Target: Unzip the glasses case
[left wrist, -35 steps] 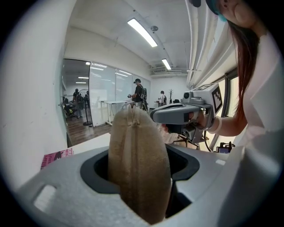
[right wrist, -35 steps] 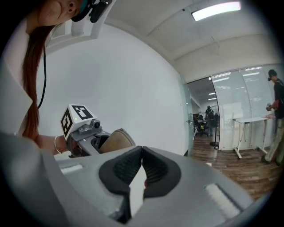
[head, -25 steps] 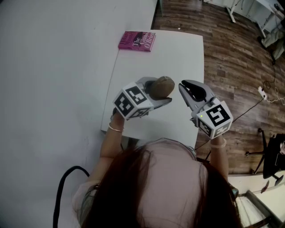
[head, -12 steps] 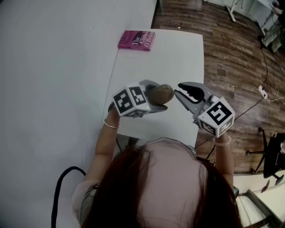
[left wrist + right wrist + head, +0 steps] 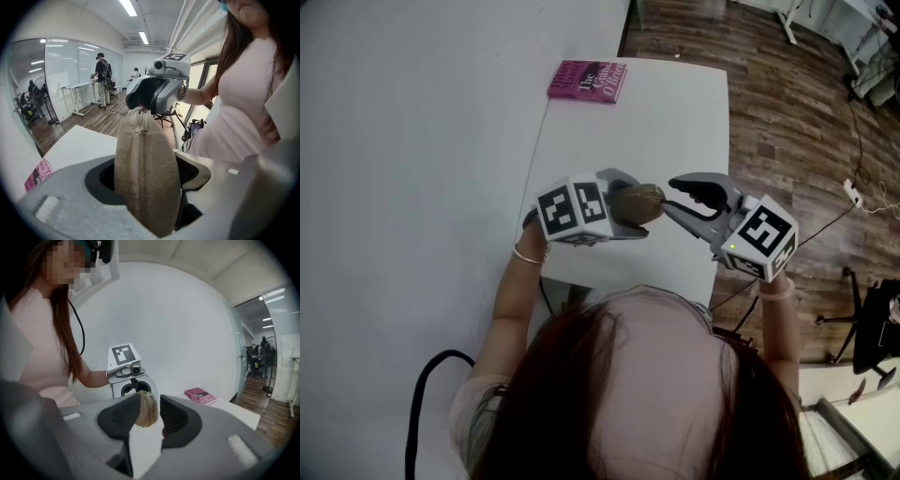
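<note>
The tan, oval fabric glasses case [image 5: 639, 202] is up in the air at the middle of the head view, above the near end of the white table [image 5: 675, 112], and the left gripper [image 5: 622, 206] has its jaws clamped on it. In the left gripper view the case fills the gap between those jaws edge-on. Its zip seam [image 5: 139, 154] runs up the middle toward the far tip and looks shut along the stretch I can see. The right gripper [image 5: 667, 193] is just to the right of the case, pointing at its free end. Its jaws have just been opening and now stand wide apart. In the right gripper view the case's rounded end sits in the gap between the pads, close to the left-hand pad, though I cannot tell whether it touches; the other pad is clear of it. A pink book [image 5: 588, 82] lies at the table's far end, upper left of centre, well apart from both grippers. Dark wooden floor [image 5: 787, 122] fills the right side.
</note>
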`<state>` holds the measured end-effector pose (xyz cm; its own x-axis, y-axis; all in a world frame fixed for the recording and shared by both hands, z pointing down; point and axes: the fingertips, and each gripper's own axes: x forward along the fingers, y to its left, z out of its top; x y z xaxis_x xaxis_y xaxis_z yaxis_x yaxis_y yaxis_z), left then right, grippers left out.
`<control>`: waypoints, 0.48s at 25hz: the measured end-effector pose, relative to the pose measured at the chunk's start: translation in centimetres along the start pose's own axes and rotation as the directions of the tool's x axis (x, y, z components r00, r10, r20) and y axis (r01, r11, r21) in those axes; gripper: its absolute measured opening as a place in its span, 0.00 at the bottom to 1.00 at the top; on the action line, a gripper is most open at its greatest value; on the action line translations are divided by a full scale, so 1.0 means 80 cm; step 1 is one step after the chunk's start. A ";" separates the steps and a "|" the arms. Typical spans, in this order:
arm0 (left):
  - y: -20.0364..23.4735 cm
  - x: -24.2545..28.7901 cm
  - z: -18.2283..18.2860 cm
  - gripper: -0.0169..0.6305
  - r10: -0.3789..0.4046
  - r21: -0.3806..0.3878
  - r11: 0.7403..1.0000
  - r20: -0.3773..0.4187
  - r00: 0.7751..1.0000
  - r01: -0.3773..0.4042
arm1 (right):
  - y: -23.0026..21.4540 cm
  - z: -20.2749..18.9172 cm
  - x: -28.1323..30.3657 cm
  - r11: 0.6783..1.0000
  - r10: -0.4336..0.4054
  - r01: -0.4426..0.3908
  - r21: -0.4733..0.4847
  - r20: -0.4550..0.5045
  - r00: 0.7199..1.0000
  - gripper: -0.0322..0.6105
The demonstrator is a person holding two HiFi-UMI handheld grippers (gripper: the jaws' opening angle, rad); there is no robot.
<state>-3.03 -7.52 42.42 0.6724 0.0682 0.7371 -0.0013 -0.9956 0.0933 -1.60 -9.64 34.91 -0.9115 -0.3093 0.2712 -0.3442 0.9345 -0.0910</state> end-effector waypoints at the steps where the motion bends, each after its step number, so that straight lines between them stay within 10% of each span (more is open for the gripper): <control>1: -0.002 0.001 -0.001 0.49 -0.011 0.012 1.000 -0.006 1.000 0.011 | 0.002 0.000 0.000 1.000 0.018 -0.018 -0.002 -0.005 1.000 0.26; 12: -0.025 0.007 0.001 0.49 -0.098 0.085 0.991 -0.058 0.993 0.103 | 0.026 0.000 0.000 0.984 0.176 -0.177 -0.026 -0.035 0.984 0.26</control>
<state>-2.55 -5.50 42.60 0.6251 0.1694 0.7619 0.1311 -0.9851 0.1114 -2.30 -7.65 34.70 -0.9494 -0.1337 0.2841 -0.1714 0.9788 -0.1123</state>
